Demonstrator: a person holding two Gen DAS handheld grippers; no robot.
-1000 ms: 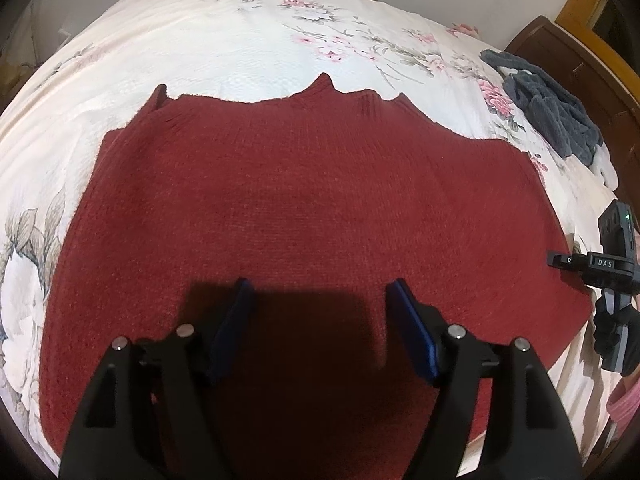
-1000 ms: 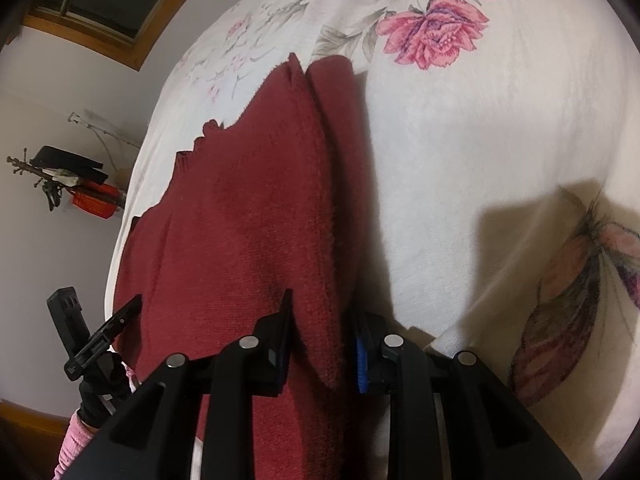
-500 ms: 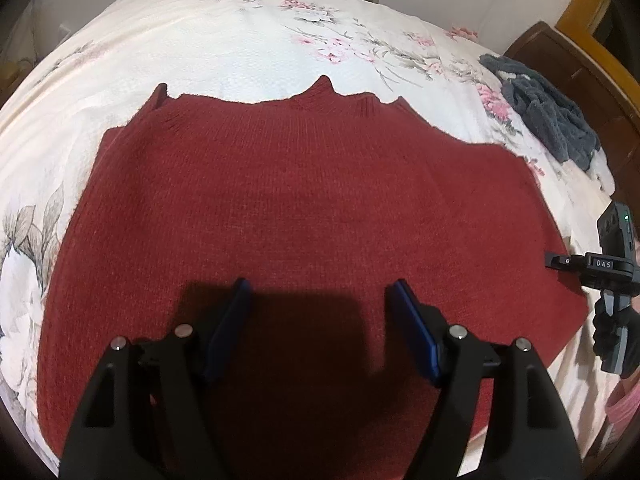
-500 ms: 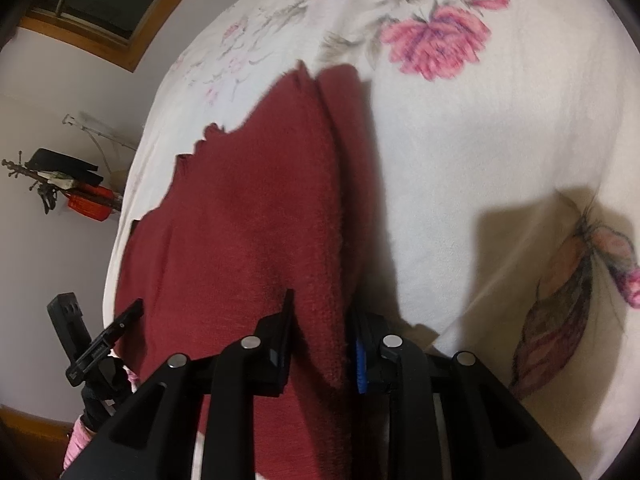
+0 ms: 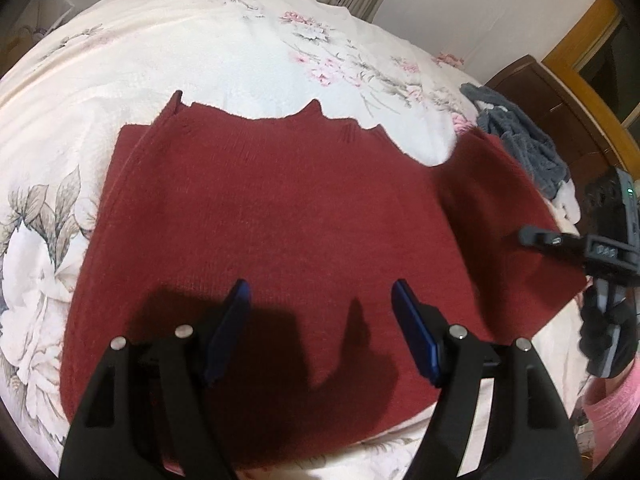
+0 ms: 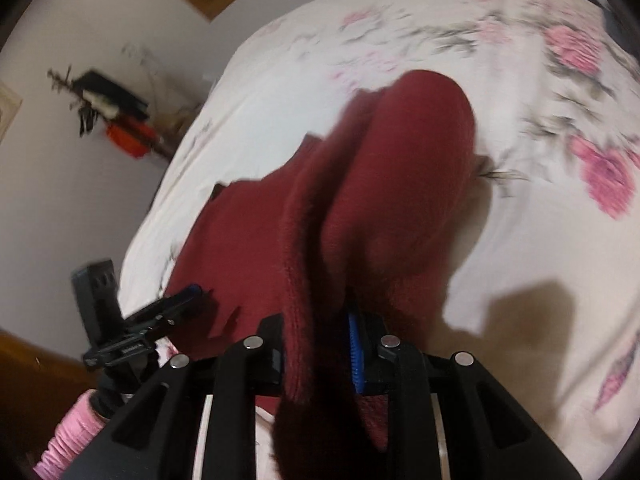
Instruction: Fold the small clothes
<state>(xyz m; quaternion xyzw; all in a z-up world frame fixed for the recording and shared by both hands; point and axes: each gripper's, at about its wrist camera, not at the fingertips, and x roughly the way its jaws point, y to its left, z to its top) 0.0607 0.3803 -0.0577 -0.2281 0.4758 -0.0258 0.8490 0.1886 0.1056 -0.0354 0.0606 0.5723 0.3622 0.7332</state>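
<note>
Pinching a thick fold of the red sweater (image 6: 400, 184) between its pads, my right gripper (image 6: 318, 344) has the jaws narrowed down on the knit, and I judge this grip is there so I can carry the garment's right side up and across the body. In the right wrist view the cloth rises from the jaws toward 12 o'clock in a rounded hump, clear of the floral bedspread (image 6: 540, 240), which tells me that edge is off the bed. The picture is blurred, so I cannot say how deep the fabric sits in the jaws.

My left gripper (image 5: 320, 328) hangs with its blue fingers (image 5: 230, 324) spread wide and nothing between them, poised over the lower middle of the sweater, ready, I think, to pin the body flat while the other side folds over.

From the left wrist view the sweater lies spread on the bedspread, neckline toward 12 o'clock, with the raised flap at 2 o'clock beside the right gripper. Beyond it, near 2 o'clock, a grey garment (image 5: 520, 140) sits apart at the bed's edge.
</note>
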